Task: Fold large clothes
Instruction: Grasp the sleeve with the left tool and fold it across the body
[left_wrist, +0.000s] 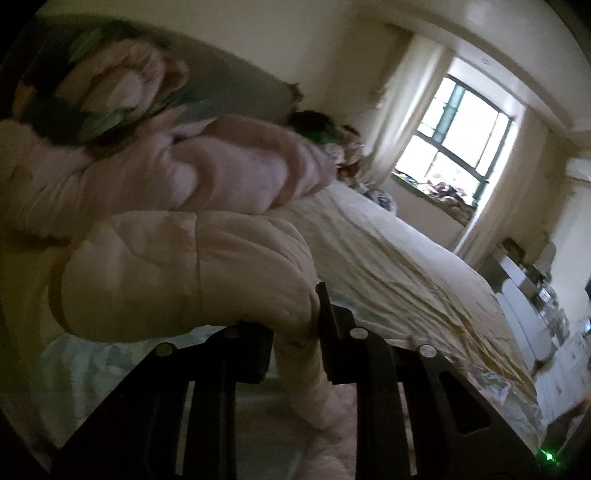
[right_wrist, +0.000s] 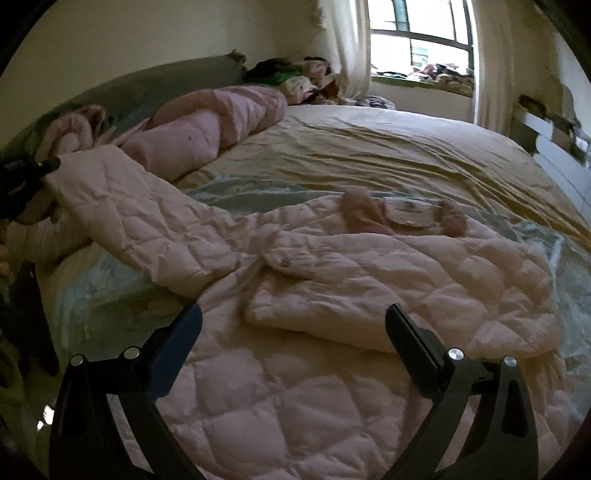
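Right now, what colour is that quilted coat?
Pale pink quilted coat, clearest in the right wrist view.

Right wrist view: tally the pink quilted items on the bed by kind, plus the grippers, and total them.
Pale pink quilted coat, spread flat: 1
Bunched pink quilted duvet near the headboard: 1
Black two-finger grippers: 2, the left gripper shut on the coat's sleeve, the right gripper open
Total: 4

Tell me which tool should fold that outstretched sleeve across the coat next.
Left, probably. The left tool is already shut on the sleeve, holding its end lifted off the bed. The right tool hangs open over the coat body, gripping nothing.
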